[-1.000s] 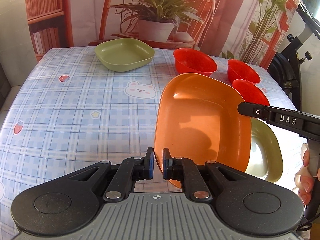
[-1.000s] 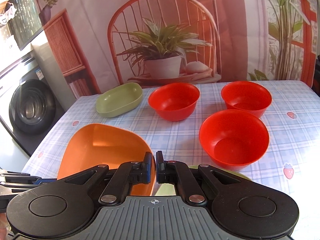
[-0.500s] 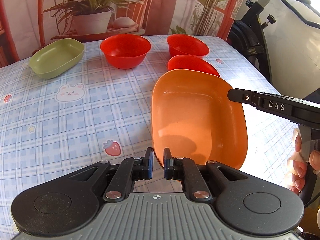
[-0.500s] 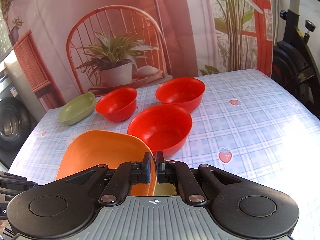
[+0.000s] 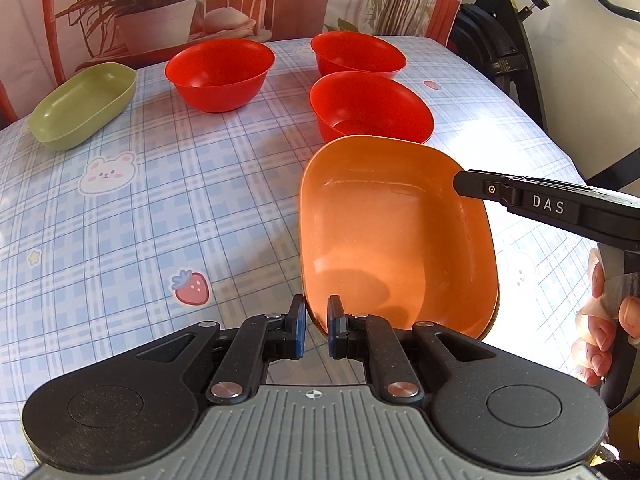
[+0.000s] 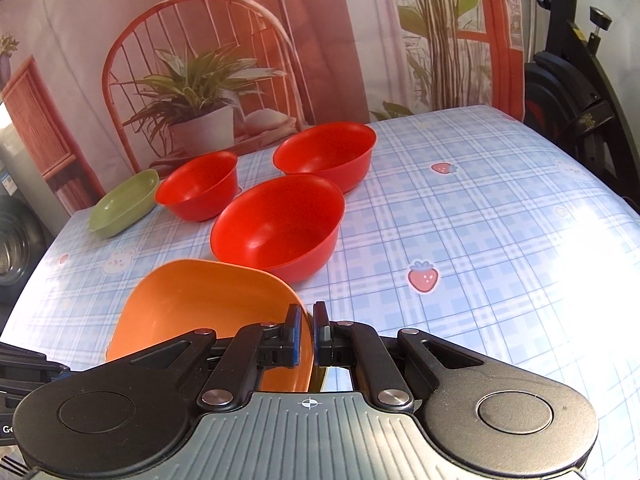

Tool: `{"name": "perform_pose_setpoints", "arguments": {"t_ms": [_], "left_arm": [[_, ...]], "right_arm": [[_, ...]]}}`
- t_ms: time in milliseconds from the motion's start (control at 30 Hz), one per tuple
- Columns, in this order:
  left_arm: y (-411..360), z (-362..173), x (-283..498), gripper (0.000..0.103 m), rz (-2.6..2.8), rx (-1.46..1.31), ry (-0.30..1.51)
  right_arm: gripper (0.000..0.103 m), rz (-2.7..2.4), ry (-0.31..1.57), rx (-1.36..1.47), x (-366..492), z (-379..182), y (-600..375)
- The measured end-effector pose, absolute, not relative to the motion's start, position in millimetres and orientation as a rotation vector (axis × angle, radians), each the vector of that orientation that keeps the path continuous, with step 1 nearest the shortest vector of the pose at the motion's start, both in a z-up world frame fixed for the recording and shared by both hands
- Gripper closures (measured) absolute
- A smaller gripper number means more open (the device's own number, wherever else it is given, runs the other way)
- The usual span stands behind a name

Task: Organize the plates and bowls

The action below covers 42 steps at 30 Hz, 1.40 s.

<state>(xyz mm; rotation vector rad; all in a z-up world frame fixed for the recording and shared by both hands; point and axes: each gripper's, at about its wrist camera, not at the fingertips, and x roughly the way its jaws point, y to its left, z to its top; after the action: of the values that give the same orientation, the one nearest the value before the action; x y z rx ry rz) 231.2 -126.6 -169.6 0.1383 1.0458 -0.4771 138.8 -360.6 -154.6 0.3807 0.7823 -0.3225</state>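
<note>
An orange square plate (image 5: 396, 236) is held near the table's front right, and it also shows in the right wrist view (image 6: 204, 308). My left gripper (image 5: 316, 330) is shut on its near-left rim. My right gripper (image 6: 307, 334) is shut on its right rim; one of its fingers (image 5: 520, 196) crosses the left wrist view. A dark green edge (image 5: 494, 318) peeks from under the orange plate. Three red bowls (image 5: 219, 74) (image 5: 358, 56) (image 5: 370, 108) stand beyond it. A green plate (image 5: 82, 104) lies at the far left.
The table (image 5: 120, 240) has a blue plaid cloth with strawberry and bear prints. A printed backdrop with a chair and plant hangs behind (image 6: 200, 80). An exercise bike (image 6: 576, 100) stands off the right edge. Bright sun glare covers the right side (image 6: 580, 260).
Both grippers swung the orange plate rightward and lowered it flatter; the near green plate seen earlier at the right is now almost hidden beneath it.
</note>
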Motion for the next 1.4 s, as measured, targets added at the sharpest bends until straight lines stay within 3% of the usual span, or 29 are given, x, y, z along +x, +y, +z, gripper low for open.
{"name": "perform_pose_setpoints", "arguments": {"t_ms": [367,633,933,1400], "left_arm": [[-123,-166,230,0.086,-0.480,0.105,1.035],[-116,-162,233,0.085,-0.440,0.079,1.001],[-108,-167,239,0.070,-0.415,0.028,1.006],[-76,-132,242,0.070,-0.415,0.037,0.888]], "right_arm": [[0.097,-0.340,0.800,0.373,138,-160,-361],[0.091,-0.356,0.814,0.345,139,-163,-359],[0.087,-0.357,0.843,0.417,134,-181,-370],[0.083,-0.321,0.779,0.405,140,-144,-358]]}}
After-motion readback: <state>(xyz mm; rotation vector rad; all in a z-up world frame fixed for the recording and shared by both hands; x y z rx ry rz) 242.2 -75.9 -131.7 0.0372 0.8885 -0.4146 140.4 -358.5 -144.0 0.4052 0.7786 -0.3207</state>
